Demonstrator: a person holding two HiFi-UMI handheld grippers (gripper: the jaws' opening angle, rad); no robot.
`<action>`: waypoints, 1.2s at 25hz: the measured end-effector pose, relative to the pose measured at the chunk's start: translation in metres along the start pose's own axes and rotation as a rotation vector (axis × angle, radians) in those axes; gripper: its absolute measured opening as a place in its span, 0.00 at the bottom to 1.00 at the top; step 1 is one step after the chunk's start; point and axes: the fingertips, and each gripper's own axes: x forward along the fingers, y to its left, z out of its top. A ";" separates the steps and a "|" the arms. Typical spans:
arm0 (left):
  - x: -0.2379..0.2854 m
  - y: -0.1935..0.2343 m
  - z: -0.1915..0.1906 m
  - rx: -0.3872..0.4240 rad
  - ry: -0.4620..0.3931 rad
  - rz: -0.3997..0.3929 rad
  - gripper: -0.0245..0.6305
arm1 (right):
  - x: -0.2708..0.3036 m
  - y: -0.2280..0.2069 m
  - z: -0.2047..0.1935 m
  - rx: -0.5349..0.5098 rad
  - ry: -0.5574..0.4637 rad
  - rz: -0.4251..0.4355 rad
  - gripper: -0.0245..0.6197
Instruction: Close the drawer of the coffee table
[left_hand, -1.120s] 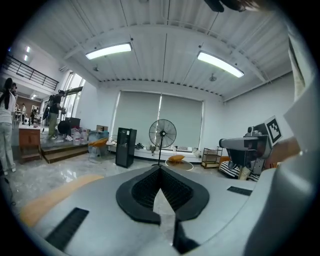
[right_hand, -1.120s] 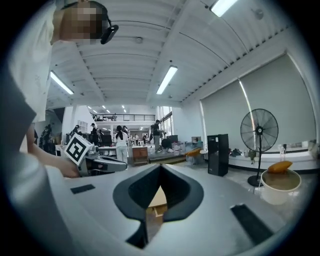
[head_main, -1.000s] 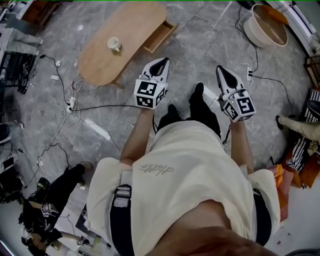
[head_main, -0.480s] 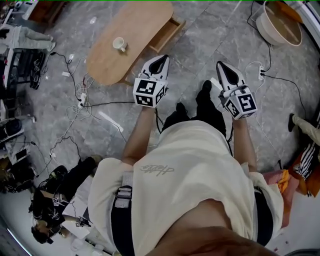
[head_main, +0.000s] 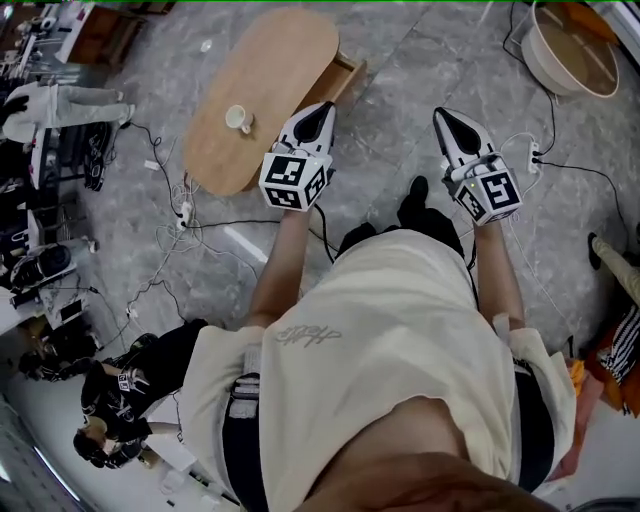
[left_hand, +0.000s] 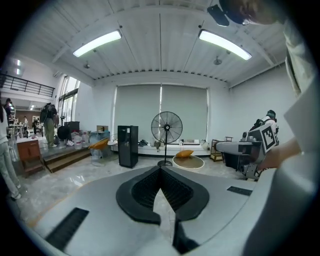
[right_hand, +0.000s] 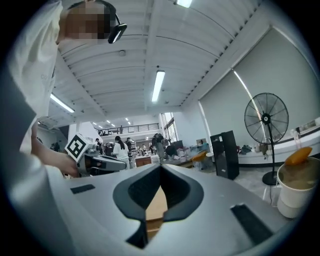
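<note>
the person has stepped in since a moment ago, and the coffee table (head_main: 268, 75) now sits closer to the left gripper (head_main: 318, 114) in the head view. the drawer (head_main: 344, 76) is still pulled out, on the table's right side toward its far end. a cup (head_main: 238, 119) stands on the tabletop. the left gripper's tip points at the table edge just near of the open drawer, with no contact showing. the right gripper (head_main: 446, 122) is off to the right, well apart from the drawer. both sets of jaws are pressed together at the tips, gripping nothing.
</note>
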 end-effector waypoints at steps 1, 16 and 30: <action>0.007 0.001 0.006 0.010 -0.002 0.011 0.04 | 0.006 -0.009 0.003 0.002 -0.008 0.012 0.03; 0.083 0.052 0.019 -0.019 0.034 0.098 0.04 | 0.096 -0.079 -0.001 0.066 0.034 0.126 0.03; 0.160 0.200 0.025 -0.073 0.005 0.083 0.04 | 0.257 -0.113 0.012 -0.012 0.093 0.104 0.03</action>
